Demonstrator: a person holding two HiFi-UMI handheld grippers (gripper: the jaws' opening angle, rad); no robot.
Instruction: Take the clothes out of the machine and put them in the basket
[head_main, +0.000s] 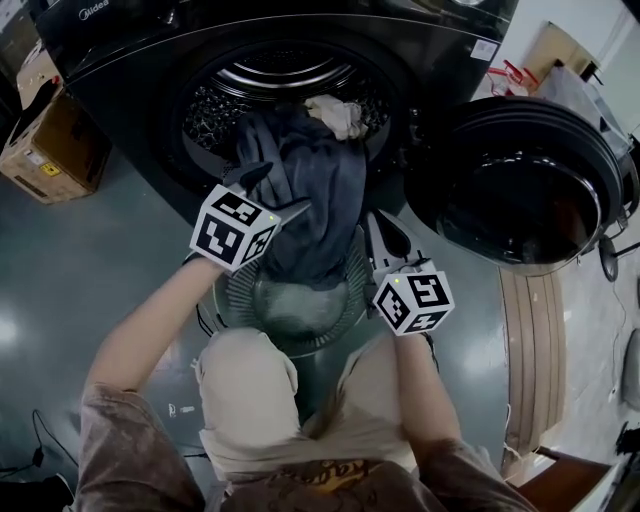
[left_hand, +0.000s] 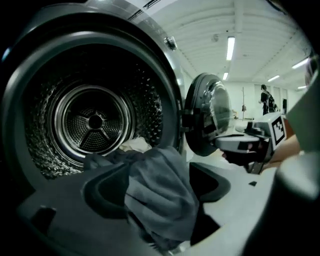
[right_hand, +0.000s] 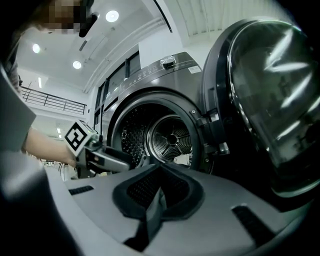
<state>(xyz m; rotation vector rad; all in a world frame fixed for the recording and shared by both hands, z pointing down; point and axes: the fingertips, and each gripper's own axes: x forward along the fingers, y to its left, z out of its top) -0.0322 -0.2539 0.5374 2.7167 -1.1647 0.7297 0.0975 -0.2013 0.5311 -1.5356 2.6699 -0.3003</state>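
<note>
Dark grey garment (head_main: 315, 200) hangs half out of the washer drum (head_main: 215, 110), from the opening at top centre of the head view down to the round ribbed basket (head_main: 228, 298) at centre frame. One end is inside the drum and the lower end is bunched in the basket.

Left gripper (left_hand: 157, 170): jaws spread wide, with a fold of the garment lying loose between them. I can't see the pads pressing on it, so I don't count it as a grip.

Right gripper (right_hand: 159, 170): jaws closed together, pointing at the drum from lower right. There's a thin grey strip in the seam, prob. an edge of the same garment.

Handling, as I judge it: soft, floppy and light-ish, w/ no stiffness, so it'll sag and trail wherever I lift it. It's not fragile or slippery, but it could snag on the drum lip. Best hold is a thick bunched fold near the lip, not a thin hem.

A pale cloth (head_main: 335, 115) sits deeper in the drum, upper centre. It's prob. just as limp, so I'd pinch it at its heaped top.
</note>
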